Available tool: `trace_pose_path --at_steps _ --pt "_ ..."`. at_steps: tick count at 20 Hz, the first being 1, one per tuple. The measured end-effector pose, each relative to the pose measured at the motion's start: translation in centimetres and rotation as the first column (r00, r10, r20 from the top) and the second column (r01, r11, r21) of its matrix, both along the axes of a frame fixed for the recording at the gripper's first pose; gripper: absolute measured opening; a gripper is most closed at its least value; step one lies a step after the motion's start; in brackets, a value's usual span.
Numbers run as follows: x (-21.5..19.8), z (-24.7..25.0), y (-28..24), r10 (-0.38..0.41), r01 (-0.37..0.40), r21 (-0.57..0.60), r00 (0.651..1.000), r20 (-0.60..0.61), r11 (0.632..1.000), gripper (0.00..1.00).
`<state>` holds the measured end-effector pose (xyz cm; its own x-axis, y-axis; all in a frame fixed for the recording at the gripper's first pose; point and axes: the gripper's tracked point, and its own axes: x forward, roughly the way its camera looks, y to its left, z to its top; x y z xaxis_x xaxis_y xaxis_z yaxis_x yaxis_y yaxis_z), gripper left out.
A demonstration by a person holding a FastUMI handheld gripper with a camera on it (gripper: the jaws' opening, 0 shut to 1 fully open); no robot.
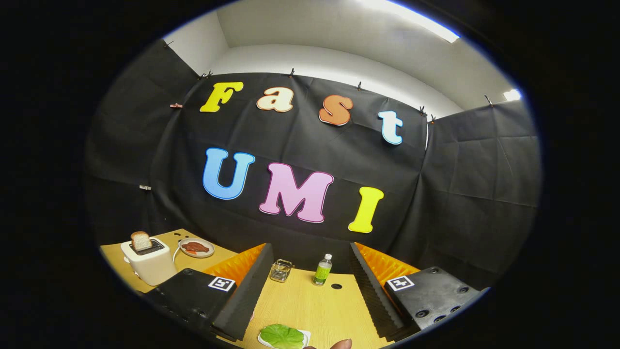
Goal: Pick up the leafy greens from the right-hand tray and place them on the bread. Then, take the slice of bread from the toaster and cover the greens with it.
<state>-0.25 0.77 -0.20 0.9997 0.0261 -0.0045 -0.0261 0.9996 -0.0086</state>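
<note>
Two fingers (242, 305) stand wide apart, so the jaws are spread and pinch nothing, with bare bench (310, 300) between them. Each finger carries a square marker on its top. Greens (282, 336) lie on a small white tray (305, 334) at about 6 o'clock, between the fingers and nearest the camera; a fingertip of a person (341, 343) shows just beside the tray at its 3 o'clock. Farther out, at 12 o'clock between the finger ends, stand a clear glass (281, 270) and, at its 3 o'clock, a green bottle (322, 269) with a white cap, both apart from the fingers. Out at 10 o'clock beyond the left finger sits a white toaster (149, 261) with a bread slice (141, 240) upright in its slot. Near the toaster, at its 3 o'clock, is a plate (196, 247) holding something reddish-brown; I cannot tell what it is.
</note>
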Motion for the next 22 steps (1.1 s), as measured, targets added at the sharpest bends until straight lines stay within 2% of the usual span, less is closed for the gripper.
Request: trace_pose_path --at_steps 9,14,17,22 --pt "0.3 -0.3 0.2 0.012 -0.012 -0.002 1.000 -0.011 1.000 0.97" --pt "0.9 -3.4 1.4 0.094 -0.098 -0.032 0.989 -0.113 0.995 0.97" --pt "0.8 -7.8 2.5 0.169 -0.174 0.002 0.954 -0.247 0.985 0.97" --pt "0.1 -16.2 3.4 0.251 -0.235 0.092 0.852 -0.460 0.968 0.97"
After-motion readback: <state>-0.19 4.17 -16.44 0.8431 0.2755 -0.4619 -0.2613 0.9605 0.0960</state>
